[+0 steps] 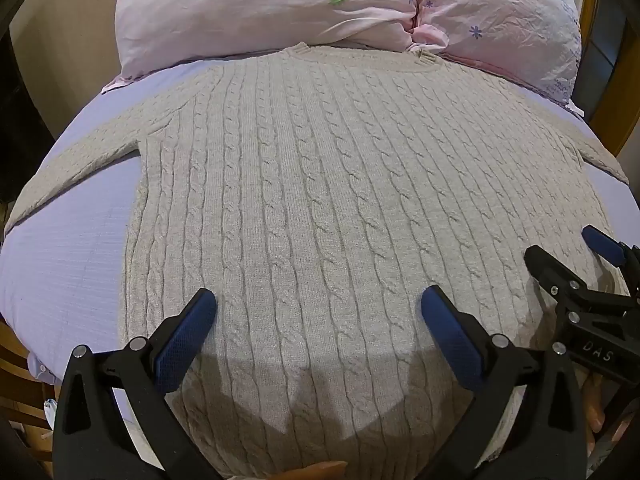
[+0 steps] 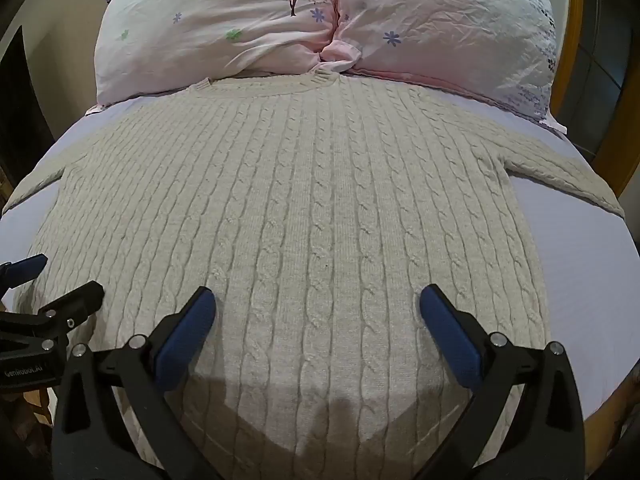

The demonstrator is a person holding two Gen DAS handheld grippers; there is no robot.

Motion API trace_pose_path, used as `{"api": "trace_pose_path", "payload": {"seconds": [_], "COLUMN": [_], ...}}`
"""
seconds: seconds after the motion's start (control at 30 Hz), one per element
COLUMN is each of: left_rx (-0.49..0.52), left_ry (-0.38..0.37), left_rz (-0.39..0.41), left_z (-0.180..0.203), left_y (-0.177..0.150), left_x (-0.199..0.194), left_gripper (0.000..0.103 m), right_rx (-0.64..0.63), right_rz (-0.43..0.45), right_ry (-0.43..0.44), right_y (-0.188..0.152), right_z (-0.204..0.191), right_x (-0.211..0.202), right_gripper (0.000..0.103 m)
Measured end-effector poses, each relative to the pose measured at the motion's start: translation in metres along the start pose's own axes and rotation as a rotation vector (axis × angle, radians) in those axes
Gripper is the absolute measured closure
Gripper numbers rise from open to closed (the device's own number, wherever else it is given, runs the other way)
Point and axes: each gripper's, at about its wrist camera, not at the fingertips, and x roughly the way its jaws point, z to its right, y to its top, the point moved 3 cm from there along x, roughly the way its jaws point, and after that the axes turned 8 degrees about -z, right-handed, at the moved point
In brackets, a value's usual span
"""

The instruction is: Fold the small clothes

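A beige cable-knit sweater [image 1: 320, 184] lies flat on the lilac bed sheet [image 1: 68, 264], collar toward the pillows, both sleeves spread sideways. It also shows in the right wrist view [image 2: 312, 208]. My left gripper [image 1: 318, 304] is open and empty, hovering over the lower left part of the sweater near the hem. My right gripper [image 2: 318, 304] is open and empty over the lower right part. Each gripper shows at the edge of the other's view: the right one [image 1: 576, 256] and the left one [image 2: 60, 280], both with fingers apart.
Two pink flowered pillows [image 1: 280, 12] lie at the head of the bed, touching the sweater's collar; they also show in the right wrist view [image 2: 320, 24]. A wooden bed frame [image 2: 576, 40] runs along the right. Bare lilac sheet [image 2: 600, 280] flanks the sweater.
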Motion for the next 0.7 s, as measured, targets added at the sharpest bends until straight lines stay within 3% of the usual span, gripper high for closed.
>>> {"api": "trace_pose_path", "payload": {"seconds": [0.7], "left_rx": [0.0], "left_ry": [0.0], "left_rz": [0.002], "left_z": [-0.0001], "left_y": [-0.0003], "left_x": [0.0], "left_gripper": [0.001], "right_rx": [-0.002], "right_rz": [0.0], "right_ry": [-0.003], "right_y": [-0.0009], "right_z": [-0.0001], "right_x": [0.0003], "right_gripper": [0.002]}}
